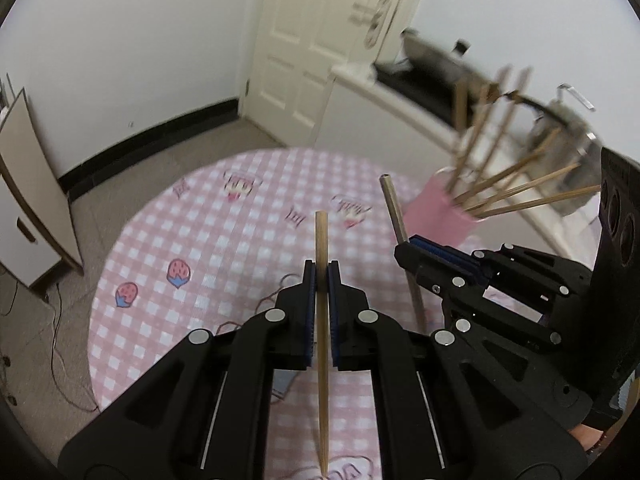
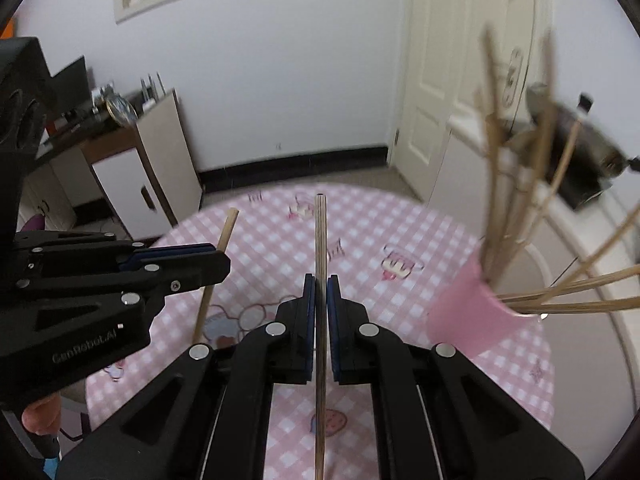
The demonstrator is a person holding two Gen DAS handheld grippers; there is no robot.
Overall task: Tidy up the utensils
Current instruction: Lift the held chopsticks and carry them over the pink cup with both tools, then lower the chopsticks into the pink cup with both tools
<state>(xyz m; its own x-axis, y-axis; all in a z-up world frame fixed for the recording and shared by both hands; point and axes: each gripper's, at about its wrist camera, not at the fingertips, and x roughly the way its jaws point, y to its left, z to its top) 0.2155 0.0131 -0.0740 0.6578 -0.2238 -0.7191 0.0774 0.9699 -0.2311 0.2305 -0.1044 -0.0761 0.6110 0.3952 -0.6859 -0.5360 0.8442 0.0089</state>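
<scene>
Chopsticks fill both of my grippers. My left gripper (image 1: 321, 276) is clamped on a wooden chopstick (image 1: 322, 344) that runs upright between the blue pads, its blunt end poking past the fingertips. My right gripper (image 2: 321, 292) pinches a metal chopstick (image 2: 320, 320) the same way — one stick in each. The two grippers sit side by side above the table (image 1: 160, 240) with its pink checked cloth. Off to the right stands a pink cup (image 2: 472, 316), blurred, near my right gripper and farther from the left. Wooden chopsticks (image 2: 516, 216) fan out of it, some upright, some leaning well over toward the right; blur keeps me from an exact count, though at least seven show. Beyond the table are a white door (image 1: 312, 40) and a white cabinet (image 2: 136, 184).
</scene>
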